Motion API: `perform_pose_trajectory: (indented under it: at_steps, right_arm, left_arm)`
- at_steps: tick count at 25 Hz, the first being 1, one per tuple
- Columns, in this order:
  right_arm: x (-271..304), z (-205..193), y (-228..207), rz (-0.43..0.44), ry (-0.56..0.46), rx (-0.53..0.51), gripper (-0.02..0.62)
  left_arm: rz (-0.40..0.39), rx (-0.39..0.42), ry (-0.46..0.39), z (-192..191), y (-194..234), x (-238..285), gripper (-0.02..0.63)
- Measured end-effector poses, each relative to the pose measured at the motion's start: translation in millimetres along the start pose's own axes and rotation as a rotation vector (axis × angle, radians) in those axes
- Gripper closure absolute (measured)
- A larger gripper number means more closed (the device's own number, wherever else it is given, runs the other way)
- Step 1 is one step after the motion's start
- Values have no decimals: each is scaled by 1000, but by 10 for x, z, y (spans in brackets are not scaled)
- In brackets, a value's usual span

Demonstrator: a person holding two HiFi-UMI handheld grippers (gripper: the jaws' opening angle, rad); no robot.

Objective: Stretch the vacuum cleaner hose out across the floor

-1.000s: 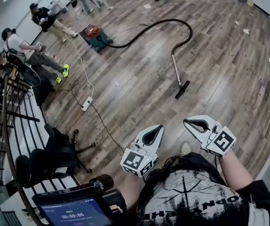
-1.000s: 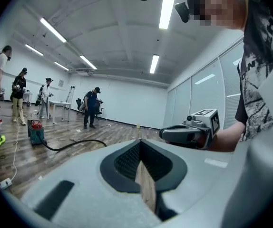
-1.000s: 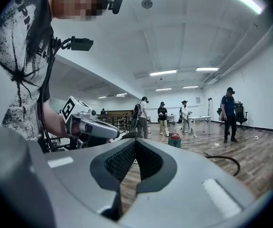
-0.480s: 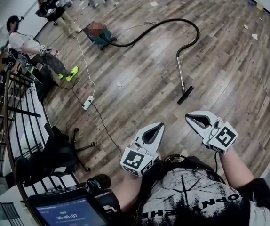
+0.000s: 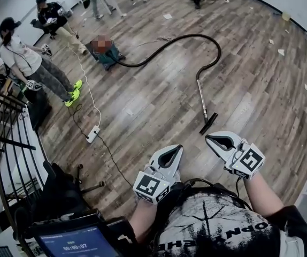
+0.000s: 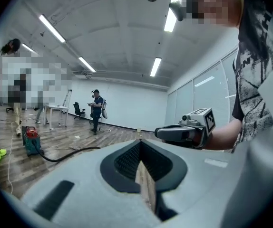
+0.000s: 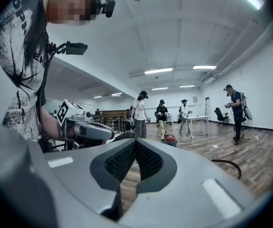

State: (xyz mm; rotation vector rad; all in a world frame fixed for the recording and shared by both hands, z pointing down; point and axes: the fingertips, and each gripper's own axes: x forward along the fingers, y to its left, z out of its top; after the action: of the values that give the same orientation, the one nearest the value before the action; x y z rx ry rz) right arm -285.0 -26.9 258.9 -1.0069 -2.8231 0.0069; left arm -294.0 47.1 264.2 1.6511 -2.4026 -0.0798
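Vacuum cleaner hose (image 5: 196,35), black and flexible, lies in a wide loop on the brown wood-plank floor (image 5: 260,90), well ahead of my two hand-held grippers, neither of which touches it. Nearest me, the white left gripper (image 5: 178,148) and the white right gripper (image 5: 209,138) are held side by side, pointing out over the planks. I see both pairs of jaws clenched tight with nothing between them.

On the floor ahead of the right gripper sits the black floor nozzle (image 5: 208,123). From it a slim metal wand (image 5: 201,95) runs away from me to join the hose. The hose then arcs up, round to the left and back down to the teal canister vacuum (image 5: 109,58), well apart from the nozzle.

To the left, a white power strip (image 5: 93,134) lies on the planks, with a white cable (image 5: 86,84) leading off toward the canister. Farther out at the left edge stands a person in bright green shoes (image 5: 25,63), with a second person in a dark top (image 5: 52,17) beyond.
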Motion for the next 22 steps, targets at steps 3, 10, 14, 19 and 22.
perform_pose_trajectory:
  at_steps: [3, 10, 14, 19, 22]
  right_arm:
    - [361, 142, -69, -26, 0, -31, 589]
    - [945, 66, 90, -54, 47, -19, 589]
    - [1263, 75, -45, -69, 65, -12, 589]
    - [1400, -26, -368, -110, 82, 26, 589]
    - [1428, -114, -687, -136, 82, 56, 589]
  left_arm:
    - [-26, -3, -23, 107, 362, -47, 606]
    - [-81, -30, -34, 37, 802, -248, 606]
    - [-90, -78, -16, -46, 1157, -260, 606]
    - [-111, -102, 17, -116, 1430, -63, 606]
    - [-124, -104, 39, -109, 1602, 205, 606]
